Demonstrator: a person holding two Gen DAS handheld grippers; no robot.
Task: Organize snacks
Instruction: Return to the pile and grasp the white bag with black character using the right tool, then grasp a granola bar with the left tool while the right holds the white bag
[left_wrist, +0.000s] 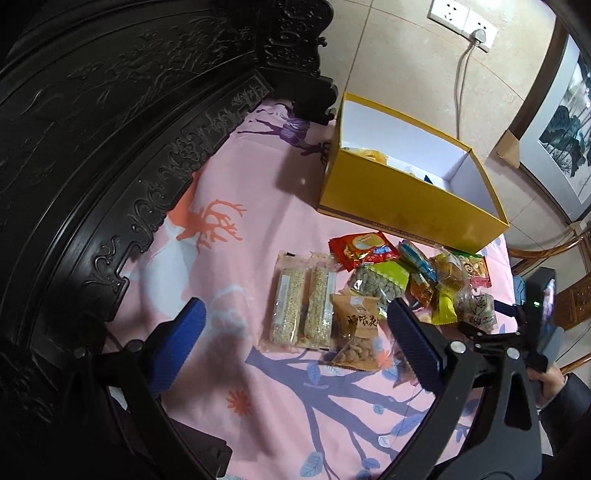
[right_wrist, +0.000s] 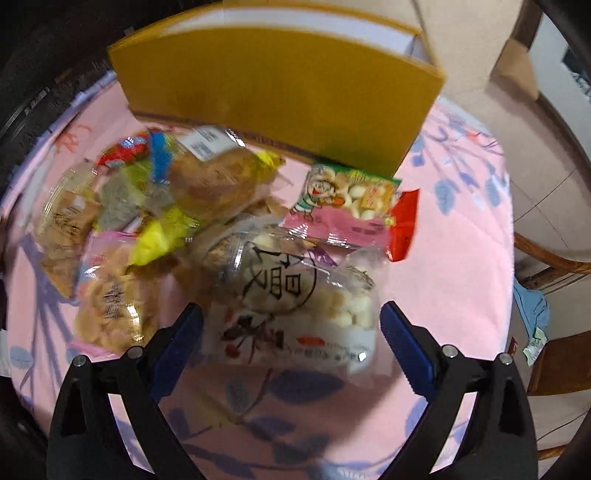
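Glossy wrappers on matt printed cloth beside smooth card and carved wood

Crinkled, shiny plastic is seen on the snack packets (left_wrist: 406, 288); a clear film bag (right_wrist: 295, 295) is set on the soft pink bedsheet (left_wrist: 258, 177). The yellow box (left_wrist: 402, 199) is of smooth card, white inside. The headboard (left_wrist: 110, 129) is dark, carved, polished wood. Ribbed blue pads (right_wrist: 404, 347) and matt black plastic are shown on each gripper.

Yellow box (left_wrist: 402, 192): one
Sesame bars (left_wrist: 303, 306): two (side by side)
Other snack packets (left_wrist: 373, 251): perhaps ten, heaped and blurred
Grippers (left_wrist: 295, 347): two
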